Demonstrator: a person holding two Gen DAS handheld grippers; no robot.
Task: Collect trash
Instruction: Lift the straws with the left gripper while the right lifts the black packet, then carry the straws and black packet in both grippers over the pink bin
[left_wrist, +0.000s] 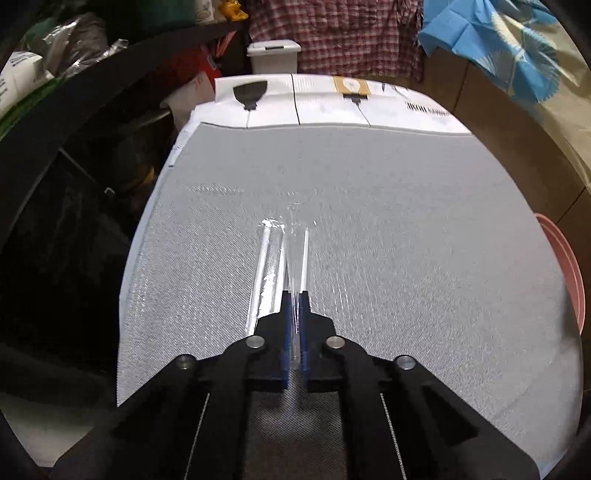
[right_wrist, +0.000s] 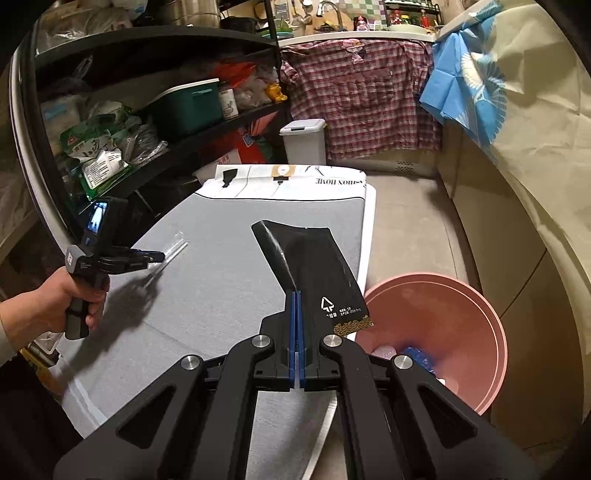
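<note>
The pink basin (right_wrist: 443, 317) serves as landmark. In the left wrist view only a thin arc of it (left_wrist: 565, 266) shows at the right edge, the rest cut off by the frame. In the right wrist view its near side and much of its inside sit behind the right hand-held gripper (right_wrist: 297, 295); the blue and pale scraps (right_wrist: 417, 356) lying in it are too hidden to identify. The small print on the black wrapper (right_wrist: 314, 273), just left of the basin, is too tiny to read. Far left of the basin, the clear plastic wrapper (right_wrist: 173, 251) is faint, its outline hard to trace.
</note>
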